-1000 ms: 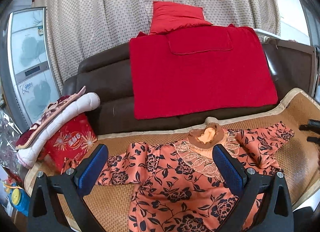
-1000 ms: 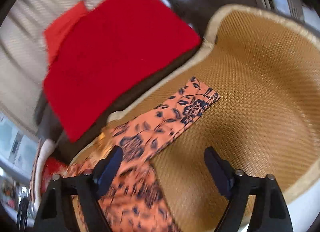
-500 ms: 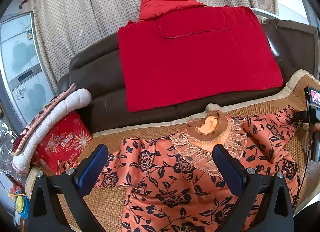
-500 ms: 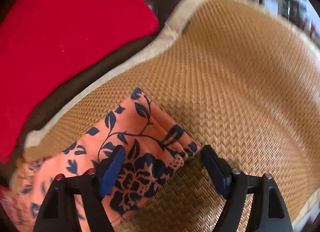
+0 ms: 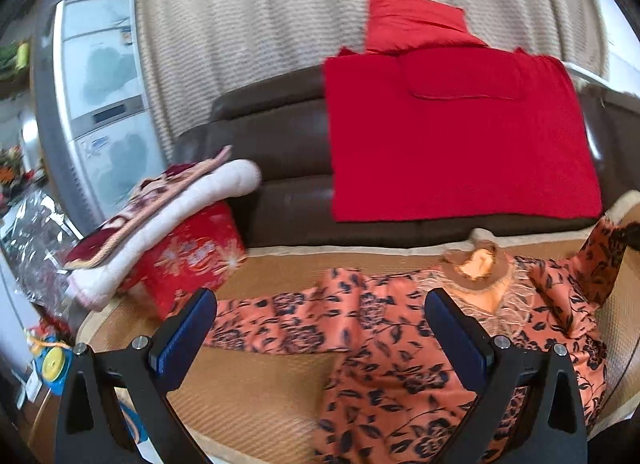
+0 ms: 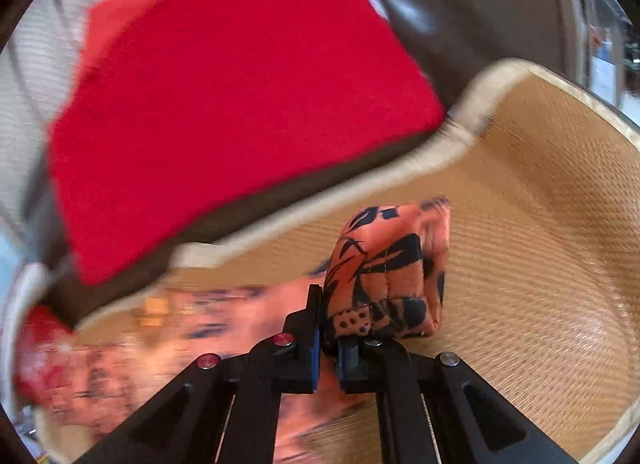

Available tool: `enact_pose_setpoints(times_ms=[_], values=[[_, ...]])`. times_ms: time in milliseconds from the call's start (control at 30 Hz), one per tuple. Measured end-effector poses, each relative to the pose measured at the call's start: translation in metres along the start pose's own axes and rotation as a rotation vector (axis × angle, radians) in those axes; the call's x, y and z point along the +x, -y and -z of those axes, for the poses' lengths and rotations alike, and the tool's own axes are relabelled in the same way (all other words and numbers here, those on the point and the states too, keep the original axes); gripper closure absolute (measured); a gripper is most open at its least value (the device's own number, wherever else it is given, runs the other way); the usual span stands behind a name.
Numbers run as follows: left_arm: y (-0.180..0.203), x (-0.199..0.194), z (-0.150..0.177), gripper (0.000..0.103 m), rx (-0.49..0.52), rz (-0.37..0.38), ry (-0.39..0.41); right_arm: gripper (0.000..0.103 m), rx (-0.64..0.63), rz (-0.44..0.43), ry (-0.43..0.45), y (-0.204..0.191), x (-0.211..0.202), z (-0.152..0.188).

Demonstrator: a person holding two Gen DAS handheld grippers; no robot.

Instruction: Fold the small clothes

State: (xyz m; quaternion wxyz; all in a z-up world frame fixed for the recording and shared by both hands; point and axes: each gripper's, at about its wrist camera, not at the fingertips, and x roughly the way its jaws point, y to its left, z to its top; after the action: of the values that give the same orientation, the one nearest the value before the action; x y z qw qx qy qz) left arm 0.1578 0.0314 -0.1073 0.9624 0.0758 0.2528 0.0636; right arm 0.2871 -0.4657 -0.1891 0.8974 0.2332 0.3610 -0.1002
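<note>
An orange top with dark flowers (image 5: pixel 400 364) lies spread on a woven mat (image 5: pixel 256 396), collar (image 5: pixel 476 268) toward the sofa. My left gripper (image 5: pixel 320 340) is open and empty, hovering above the top's left sleeve (image 5: pixel 280 324). My right gripper (image 6: pixel 328 344) is shut on the cuff of the right sleeve (image 6: pixel 384 276), which bunches up above the jaws. In the left wrist view that sleeve (image 5: pixel 600 264) is lifted at the far right.
A brown sofa (image 5: pixel 272 151) with a red blanket (image 5: pixel 460 143) and red cushion (image 5: pixel 412 23) stands behind the mat. A folded quilt (image 5: pixel 180 207) on a red bag (image 5: pixel 192 256) sits at the mat's left end. A fridge (image 5: pixel 96 103) stands far left.
My right gripper has closed on the right sleeve's cuff and lifted it. My left gripper has swung left, now over the left sleeve, still open.
</note>
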Motion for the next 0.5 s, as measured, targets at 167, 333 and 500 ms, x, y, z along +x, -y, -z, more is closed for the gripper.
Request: enact_pose_setpoints(times_ms=[167,333,500], values=[[-0.050,-0.009,0.007,0.000,-0.075,-0.021,-0.003,0.097,-0.040,-0.197,-0.007,-0.089,-0.030,0.010],[-0.086,-0.011,0.017,0.000,-0.113,-0.057,-0.011,0.097,-0.044,-0.363,-0.079,-0.169,-0.015,0.043],[-0.118,0.000,0.025,0.000,-0.159,-0.092,-0.039,0.090,-0.062,-0.439,-0.238,-0.222,0.031,0.090]])
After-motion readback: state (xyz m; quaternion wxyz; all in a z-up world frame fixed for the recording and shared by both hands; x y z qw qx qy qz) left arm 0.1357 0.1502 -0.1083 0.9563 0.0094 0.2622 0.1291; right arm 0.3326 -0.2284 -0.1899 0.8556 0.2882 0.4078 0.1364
